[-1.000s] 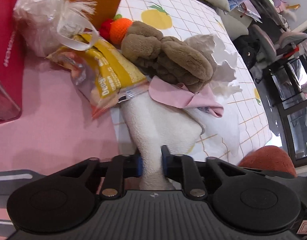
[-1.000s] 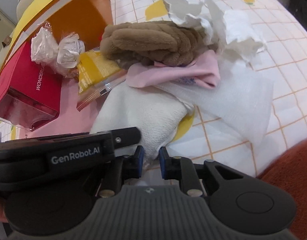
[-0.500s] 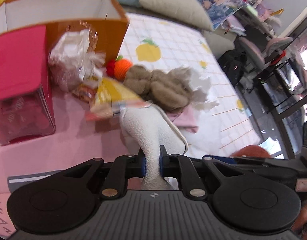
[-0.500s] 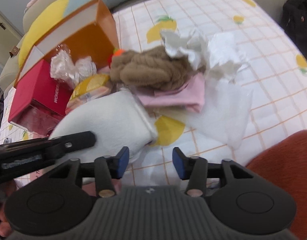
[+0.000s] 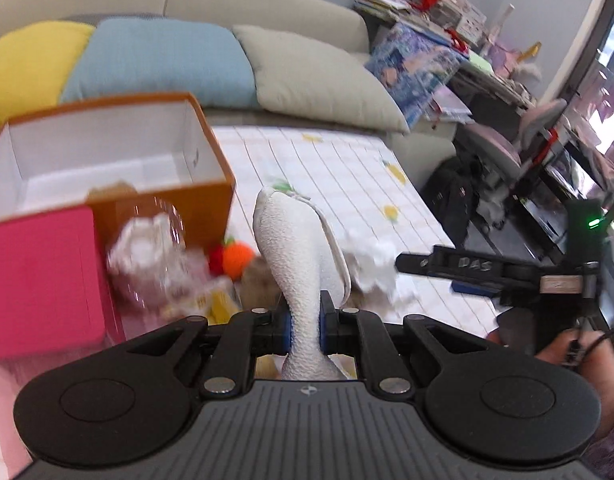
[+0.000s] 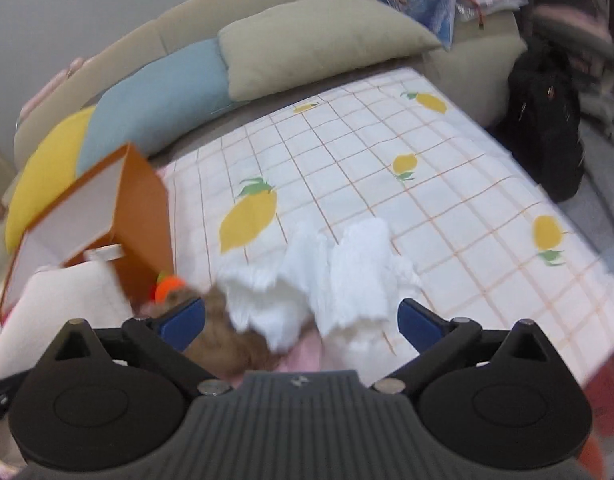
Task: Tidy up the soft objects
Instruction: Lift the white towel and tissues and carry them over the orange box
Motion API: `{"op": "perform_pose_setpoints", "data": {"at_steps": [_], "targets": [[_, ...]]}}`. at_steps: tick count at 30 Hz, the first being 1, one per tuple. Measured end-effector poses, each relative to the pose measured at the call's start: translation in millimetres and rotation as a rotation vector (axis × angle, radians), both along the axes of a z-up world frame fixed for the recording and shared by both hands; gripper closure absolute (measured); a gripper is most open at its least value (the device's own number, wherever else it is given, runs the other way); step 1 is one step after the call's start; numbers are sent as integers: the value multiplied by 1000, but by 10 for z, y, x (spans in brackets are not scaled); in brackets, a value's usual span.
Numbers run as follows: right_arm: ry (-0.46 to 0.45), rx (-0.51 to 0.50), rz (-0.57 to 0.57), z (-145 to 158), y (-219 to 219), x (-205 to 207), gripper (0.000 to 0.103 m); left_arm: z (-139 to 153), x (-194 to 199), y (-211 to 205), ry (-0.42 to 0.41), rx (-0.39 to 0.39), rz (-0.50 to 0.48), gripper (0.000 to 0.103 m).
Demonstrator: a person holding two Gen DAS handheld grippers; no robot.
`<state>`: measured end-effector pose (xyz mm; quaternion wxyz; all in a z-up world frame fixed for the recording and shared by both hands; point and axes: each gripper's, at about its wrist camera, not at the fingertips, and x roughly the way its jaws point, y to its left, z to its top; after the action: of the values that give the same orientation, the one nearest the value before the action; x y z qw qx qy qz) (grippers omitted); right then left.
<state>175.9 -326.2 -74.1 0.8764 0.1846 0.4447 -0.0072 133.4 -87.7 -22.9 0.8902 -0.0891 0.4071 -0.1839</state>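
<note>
Lemon-print checked cloth (image 6: 387,184) covers the surface before a cushioned sofa, and above it the soft white terry cloth (image 5: 295,248) hangs pinched between the closed jaws of the left gripper (image 5: 305,330), raised near the open orange cardboard box (image 5: 107,152). This looks like the carrying step; next it needs swinging over the box and releasing. The right gripper (image 6: 301,320), jaws opening wide and empty, hovers over crumpled white tissue (image 6: 327,276) and a brown plush toy (image 6: 227,340).

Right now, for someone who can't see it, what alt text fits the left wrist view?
The left gripper is shut on a white towel, held above a cluttered bed. Behind stand an open orange box and a pink box, with cushions along a sofa. The right gripper shows at the right edge.
</note>
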Motion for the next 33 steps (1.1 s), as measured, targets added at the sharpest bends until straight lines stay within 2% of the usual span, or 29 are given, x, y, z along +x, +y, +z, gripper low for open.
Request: {"op": "perform_pose_setpoints", "data": {"at_steps": [6,11,13,14,16,20,22,23,25,28,33], "targets": [[96,82,-46,-493,-21,497,3,-27,156,-77,-3,15,16,90],[114,-19,-80,-755,-46,588,3,-115,182,-76,28,31,14,90],[132,-3,-96,-839,-141,575,4,-150,186,-66,38,35,13,90],[144,27,-98,-879,-177,563,8,-168,193,-68,45,35,14,90],[120,20,-86,-868,-171,533,18,-196,205,-68,53,35,15,90],[111,-97,-1,-836,6,521,38,-218,204,-44,61,33,23,90],[102,-134,26,-829,48,513,57,-215,197,-26,61,34,26,90],[98,-130,31,-822,44,511,61,-215,190,-13,61,34,29,90],[88,-137,40,-806,52,504,79,-217,184,2,63,33,38,90],[69,-177,68,-759,115,477,87,-215,163,24,63,29,44,90],[41,-204,71,-649,155,396,90,-198,132,68,58,21,51,90]]}}
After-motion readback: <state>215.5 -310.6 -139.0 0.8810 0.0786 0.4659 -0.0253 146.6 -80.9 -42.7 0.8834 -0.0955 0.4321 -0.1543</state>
